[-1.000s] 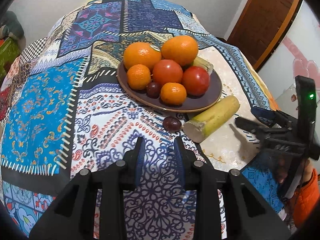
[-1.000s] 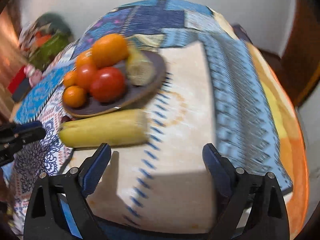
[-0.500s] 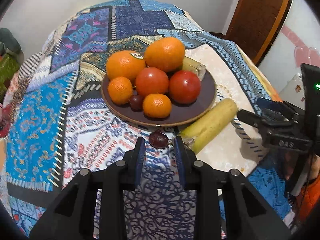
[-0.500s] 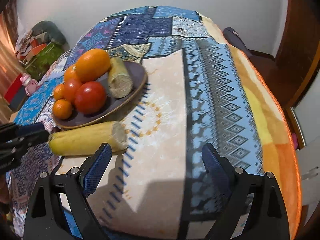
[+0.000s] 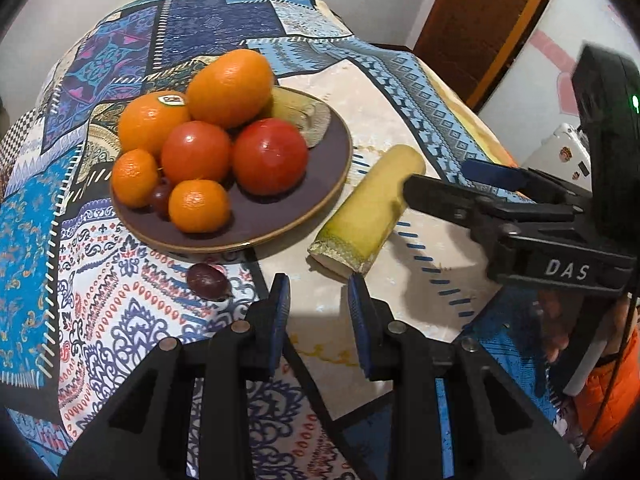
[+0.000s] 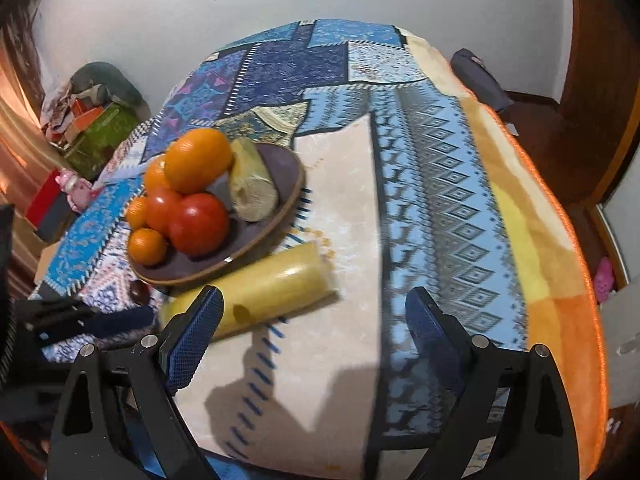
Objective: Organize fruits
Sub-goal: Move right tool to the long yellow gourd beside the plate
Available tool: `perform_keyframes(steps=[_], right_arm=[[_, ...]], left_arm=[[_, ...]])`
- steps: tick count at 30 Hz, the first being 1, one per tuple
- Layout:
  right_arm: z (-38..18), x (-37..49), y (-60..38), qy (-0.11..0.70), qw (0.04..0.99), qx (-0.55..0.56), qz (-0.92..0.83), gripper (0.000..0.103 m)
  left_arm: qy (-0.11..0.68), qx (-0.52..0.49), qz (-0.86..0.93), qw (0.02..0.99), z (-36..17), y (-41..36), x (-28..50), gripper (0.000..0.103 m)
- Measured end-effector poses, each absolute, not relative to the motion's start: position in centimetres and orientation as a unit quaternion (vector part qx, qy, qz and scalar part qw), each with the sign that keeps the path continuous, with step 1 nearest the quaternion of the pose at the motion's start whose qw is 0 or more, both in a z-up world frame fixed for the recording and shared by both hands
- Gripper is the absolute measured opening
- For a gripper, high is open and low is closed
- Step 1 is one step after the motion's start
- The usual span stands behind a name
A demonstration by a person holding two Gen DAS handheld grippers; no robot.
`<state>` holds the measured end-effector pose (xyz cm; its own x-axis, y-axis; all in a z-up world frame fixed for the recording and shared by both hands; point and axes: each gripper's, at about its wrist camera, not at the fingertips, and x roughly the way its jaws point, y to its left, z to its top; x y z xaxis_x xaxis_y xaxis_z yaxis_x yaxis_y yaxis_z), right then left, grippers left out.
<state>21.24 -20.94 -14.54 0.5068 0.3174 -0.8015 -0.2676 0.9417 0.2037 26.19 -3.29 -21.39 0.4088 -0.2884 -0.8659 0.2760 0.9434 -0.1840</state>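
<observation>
A brown plate holds oranges, tomatoes, small tangerines, a grape and a cut sugarcane piece. A second yellow-green sugarcane piece lies on the cloth right of the plate. A loose dark grape lies in front of the plate. My left gripper is narrowly open and empty, just short of the cane's near end. My right gripper is wide open and empty, its left finger over the cane; it also shows in the left wrist view.
The table is covered with a patterned blue patchwork cloth with an orange border at the right edge. A wooden door stands behind on the right. Boxes and clutter sit beyond the table's left side.
My left gripper has shifted right, from facing the loose grape to facing the cane's near end. My right gripper has moved in, its left finger now over the cane.
</observation>
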Motion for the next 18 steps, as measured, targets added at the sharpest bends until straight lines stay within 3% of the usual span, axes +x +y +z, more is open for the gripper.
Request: perform_keyframes(steps=[5,18], right_arm=[[-15.8,22.0,-18.5,0.483,0.861,0.047,0.154,0.098],[-16.8,22.2,-17.6,0.498,0.85,0.025,0.172,0.096]], left_arm=[[0.499,-0.02,-0.155,0.852,-20.6,-1.5,25.1,0.043],[0.491,-0.034,-0.085,0.866,-20.4,3.8,25.0,0.048]])
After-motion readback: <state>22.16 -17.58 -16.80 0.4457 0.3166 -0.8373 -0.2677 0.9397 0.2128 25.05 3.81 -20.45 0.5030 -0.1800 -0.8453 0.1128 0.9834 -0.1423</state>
